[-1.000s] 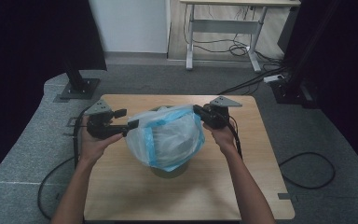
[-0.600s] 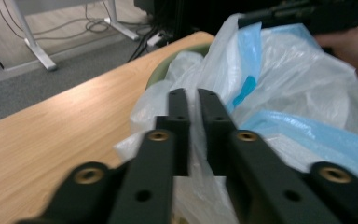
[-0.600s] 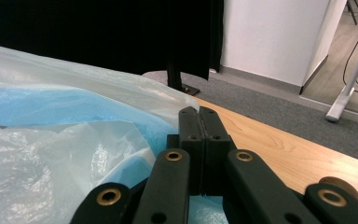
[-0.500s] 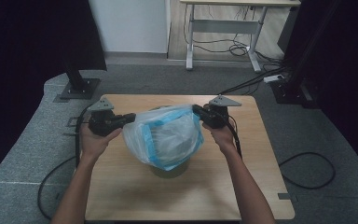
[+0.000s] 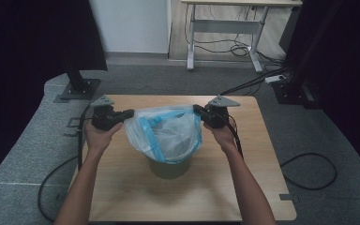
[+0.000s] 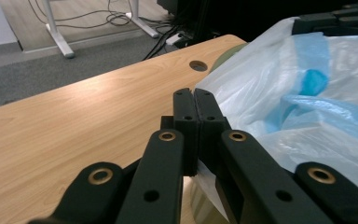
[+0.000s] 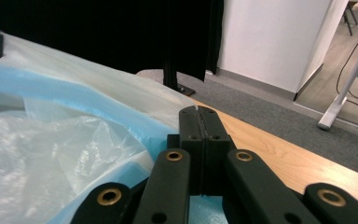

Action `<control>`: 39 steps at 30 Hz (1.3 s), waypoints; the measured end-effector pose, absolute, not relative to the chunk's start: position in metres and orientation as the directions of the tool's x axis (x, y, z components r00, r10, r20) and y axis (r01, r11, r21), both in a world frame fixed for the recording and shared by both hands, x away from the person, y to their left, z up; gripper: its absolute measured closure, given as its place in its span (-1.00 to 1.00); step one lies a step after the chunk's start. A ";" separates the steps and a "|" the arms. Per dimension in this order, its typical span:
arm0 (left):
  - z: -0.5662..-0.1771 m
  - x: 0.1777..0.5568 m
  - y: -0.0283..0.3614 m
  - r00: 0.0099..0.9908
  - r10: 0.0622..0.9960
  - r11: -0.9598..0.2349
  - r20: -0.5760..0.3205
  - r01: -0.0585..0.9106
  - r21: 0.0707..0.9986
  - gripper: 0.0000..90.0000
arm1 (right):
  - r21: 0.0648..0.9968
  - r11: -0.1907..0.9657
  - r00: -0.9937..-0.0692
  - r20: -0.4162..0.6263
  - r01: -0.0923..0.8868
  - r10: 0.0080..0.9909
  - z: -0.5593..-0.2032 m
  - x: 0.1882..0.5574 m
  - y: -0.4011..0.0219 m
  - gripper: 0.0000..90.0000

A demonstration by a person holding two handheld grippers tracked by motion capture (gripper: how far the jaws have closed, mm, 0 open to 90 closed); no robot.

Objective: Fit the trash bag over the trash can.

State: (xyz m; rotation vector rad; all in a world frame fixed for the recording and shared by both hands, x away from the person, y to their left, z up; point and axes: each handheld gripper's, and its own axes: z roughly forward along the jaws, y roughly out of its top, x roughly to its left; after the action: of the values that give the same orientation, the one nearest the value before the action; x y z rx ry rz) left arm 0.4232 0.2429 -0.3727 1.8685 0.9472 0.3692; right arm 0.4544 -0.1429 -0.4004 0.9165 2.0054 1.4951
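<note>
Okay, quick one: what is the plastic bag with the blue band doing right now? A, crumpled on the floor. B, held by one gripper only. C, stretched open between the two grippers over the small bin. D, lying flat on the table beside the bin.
C: the left gripper and the right gripper each pinch an edge of the bag, spread above the bin.

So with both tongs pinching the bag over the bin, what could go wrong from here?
The thin plastic bag is stretched between the left tongs and right tongs, so pulling further apart could tear it or slip it free. The small bin under it is unheld and might tip or slide on the table.
</note>
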 end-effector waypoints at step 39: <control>-0.436 0.460 0.238 0.587 0.722 -0.180 -0.366 0.670 0.720 1.00 | 0.869 0.228 -0.627 0.113 0.438 0.771 -0.437 0.473 -0.128 0.98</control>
State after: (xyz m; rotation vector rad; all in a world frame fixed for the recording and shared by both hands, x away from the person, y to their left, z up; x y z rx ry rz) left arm 0.4598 0.2379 -0.4360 1.8962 1.1199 0.0703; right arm 0.4734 -0.1284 -0.4370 1.1217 2.1669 1.3581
